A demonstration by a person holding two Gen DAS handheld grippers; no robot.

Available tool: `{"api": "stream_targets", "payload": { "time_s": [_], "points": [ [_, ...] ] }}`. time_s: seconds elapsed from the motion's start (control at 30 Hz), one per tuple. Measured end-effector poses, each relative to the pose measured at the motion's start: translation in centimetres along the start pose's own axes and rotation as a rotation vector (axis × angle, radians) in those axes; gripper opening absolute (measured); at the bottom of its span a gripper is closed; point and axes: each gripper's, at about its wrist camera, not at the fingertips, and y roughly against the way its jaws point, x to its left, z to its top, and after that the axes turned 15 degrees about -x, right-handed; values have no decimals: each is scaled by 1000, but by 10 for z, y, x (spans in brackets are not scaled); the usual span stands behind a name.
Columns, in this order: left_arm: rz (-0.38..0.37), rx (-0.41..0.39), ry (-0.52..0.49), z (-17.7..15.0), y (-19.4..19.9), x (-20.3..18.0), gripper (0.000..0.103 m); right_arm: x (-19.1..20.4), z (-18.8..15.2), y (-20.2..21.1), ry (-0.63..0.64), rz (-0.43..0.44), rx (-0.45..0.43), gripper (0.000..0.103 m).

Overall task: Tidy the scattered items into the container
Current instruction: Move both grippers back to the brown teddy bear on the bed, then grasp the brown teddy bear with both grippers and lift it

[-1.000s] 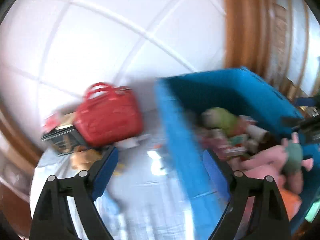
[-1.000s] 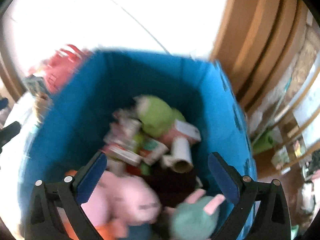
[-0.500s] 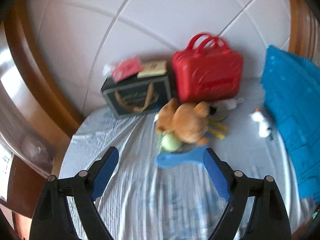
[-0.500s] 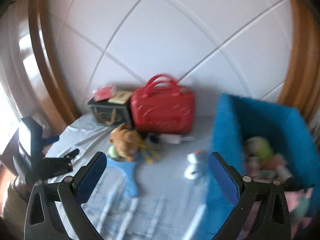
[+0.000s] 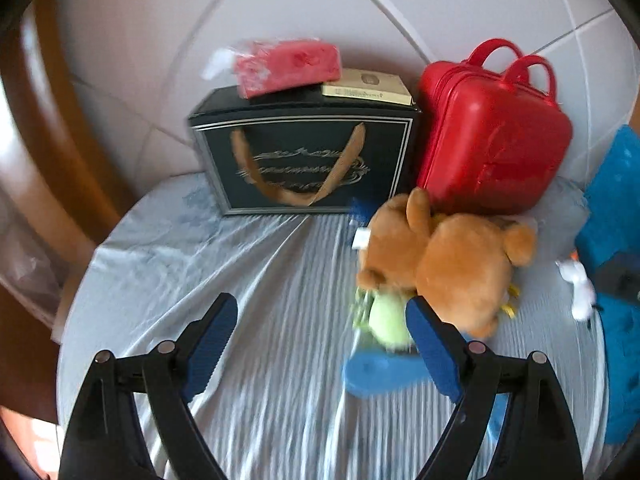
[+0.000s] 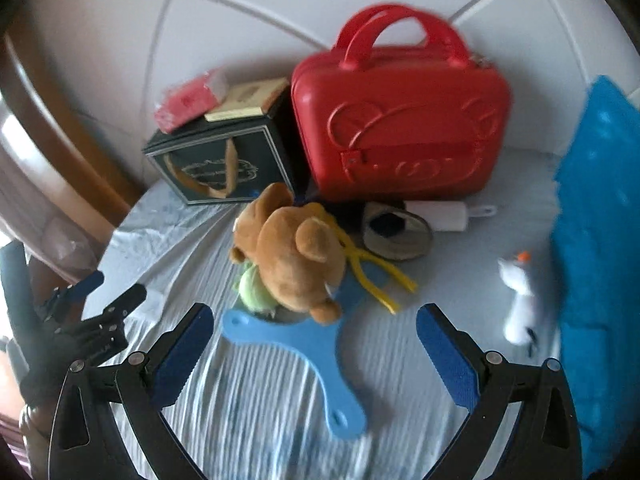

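A brown teddy bear (image 6: 294, 256) lies on the blue striped sheet (image 6: 256, 412), over a small green plush (image 6: 252, 294) and a blue flat plastic piece (image 6: 316, 354). Yellow tongs (image 6: 376, 278), a grey slipper (image 6: 396, 236), a white lint roller (image 6: 444, 216) and a white snowman toy (image 6: 520, 304) lie nearby. The blue fabric container (image 6: 596, 248) stands at the right. My right gripper (image 6: 314, 346) is open above the blue piece. My left gripper (image 5: 322, 340) is open and empty, with the bear (image 5: 448, 260) and the green plush (image 5: 386, 322) by its right finger.
A red hard case (image 6: 400, 128) and a dark gift bag (image 6: 216, 156) stand against the white padded headboard (image 6: 256, 12). A red packet (image 6: 186, 104) and a book (image 6: 248, 100) lie on the bag. Wooden bed frame (image 5: 52, 128) curves at left.
Both grippers have swung left, away from the blue container and its contents, and moved closer to the scattered items on the sheet. Both stay open and empty.
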Motion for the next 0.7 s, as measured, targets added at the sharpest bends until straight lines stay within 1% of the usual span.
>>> {"api": "stream_targets", "payload": {
  "time_s": [0.1, 0.17, 0.23, 0.27, 0.3, 0.37, 0.4, 0.43, 0.47, 0.57, 0.63, 0.7],
  "points": [
    [-36, 23, -61, 2, -50, -17, 86, 1, 9, -46, 7, -14, 14, 103],
    [-42, 42, -114, -2, -81, -28, 86, -3, 14, -75, -13, -24, 6, 103],
    [-52, 68, -136, -11, -104, -37, 86, -4, 17, -100, -34, 4, 8, 103],
    [-65, 82, -136, -16, -111, -40, 86, -2, 18, -114, -32, 8, 6, 103],
    [-78, 80, -129, -22, -113, -42, 87, 0, 17, -130, -9, 2, 14, 103],
    [-107, 74, -109, -32, -111, -43, 86, 2, 10, -156, 35, -14, 72, 101],
    [-121, 83, -98, -36, -108, -43, 86, 1, 1, -168, 25, 20, 121, 98],
    [-134, 85, -86, -41, -103, -42, 86, -1, -6, -173, 5, 63, 154, 86],
    [-140, 82, -79, -46, -95, -41, 86, -2, -13, -173, -9, 93, 169, 86],
    [-148, 71, -82, -64, -64, -35, 86, 4, -34, -146, 56, 104, 150, 82],
    [-131, 57, -90, -75, -34, -26, 86, 14, -47, -120, 138, 109, 122, 80],
    [-114, 46, -88, -81, -9, -15, 86, 29, -67, -87, 259, 114, 78, 79]
  ]
}}
